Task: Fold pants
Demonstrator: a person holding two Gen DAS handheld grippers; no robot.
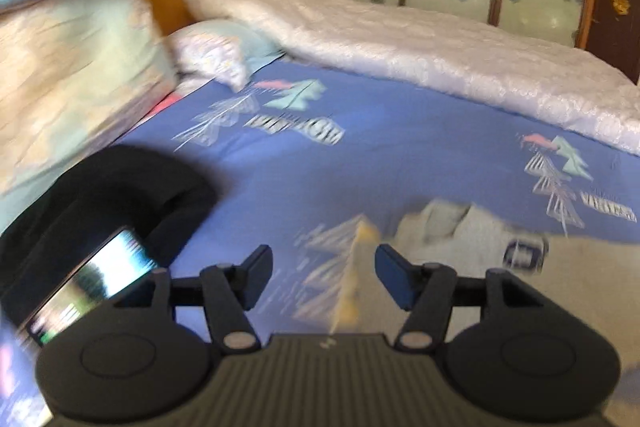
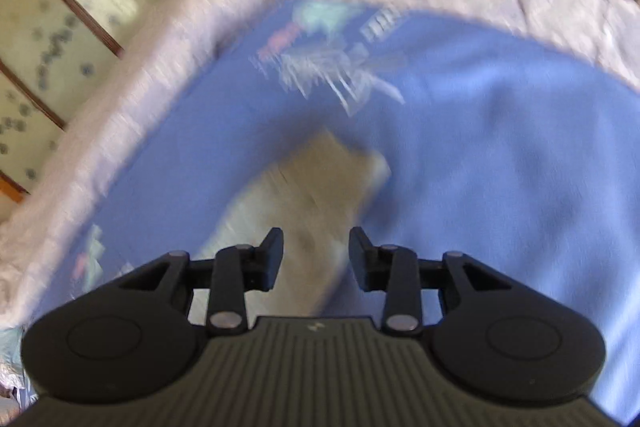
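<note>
We see both grippers tilted downward over a bed with a blue sheet (image 1: pixel 360 155), and both views are smeared by motion. Our left gripper (image 1: pixel 322 277) has its jaws standing apart with nothing between the pads; only the sheet and the edge of the pants show through the gap. The pants (image 1: pixel 472 239), pale grey-beige with a dark patch, lie flat on the sheet at about four o'clock from that gripper's tips, spreading out toward the three o'clock edge of the left view. Our right gripper (image 2: pixel 316 253) is likewise parted, a little narrower, and grips nothing. In its view the pants (image 2: pixel 312 187) lie just beyond and beneath the tips, a long folded strip whose long axis runs from seven o'clock up to one o'clock, ending in a squared edge. A white quilt (image 1: pixel 420 47) lies bunched along the far side of the bed, and a black garment (image 1: pixel 120 195) sits at nine o'clock.
</note>
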